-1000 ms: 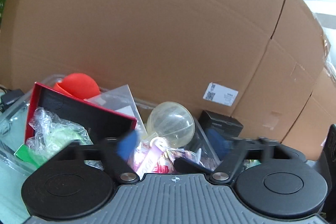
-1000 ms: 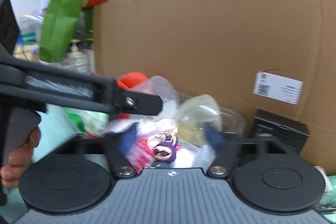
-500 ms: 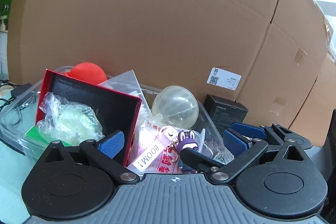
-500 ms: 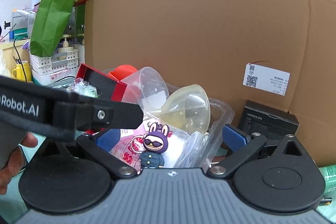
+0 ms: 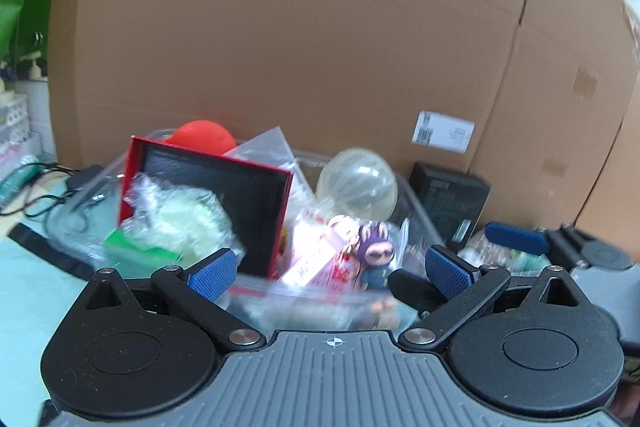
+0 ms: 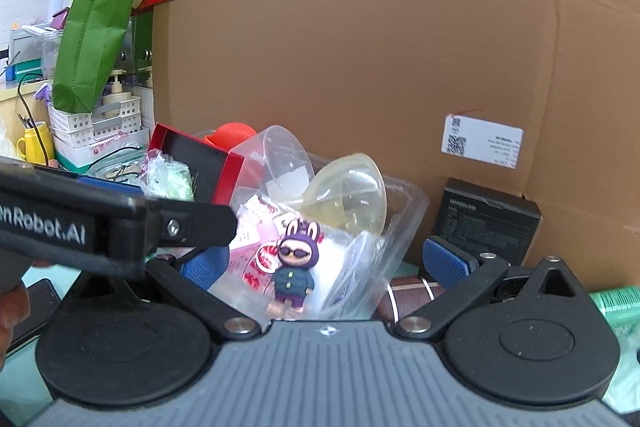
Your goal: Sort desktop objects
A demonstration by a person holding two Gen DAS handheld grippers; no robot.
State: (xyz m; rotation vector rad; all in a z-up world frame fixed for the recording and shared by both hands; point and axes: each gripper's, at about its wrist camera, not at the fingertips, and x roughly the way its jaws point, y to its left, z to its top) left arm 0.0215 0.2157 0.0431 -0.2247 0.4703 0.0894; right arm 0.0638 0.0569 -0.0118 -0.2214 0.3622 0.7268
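Since the earlier frame the right gripper (image 6: 326, 261) has finished spreading its jaws, nothing pinched; the purple rabbit figure (image 6: 295, 263) lies loose in the clear bin (image 6: 404, 211). Left gripper (image 5: 329, 269) likewise spread, empty. Judged: release done; next, withdraw and choose another item.

In the bin (image 6: 416, 203): rabbit keychain (image 6: 294, 263) at front, dome (image 6: 352, 195) behind, box lid (image 6: 192, 159) left. Right of it, small carton (image 6: 488, 231), against the cardboard wall (image 6: 360, 47).
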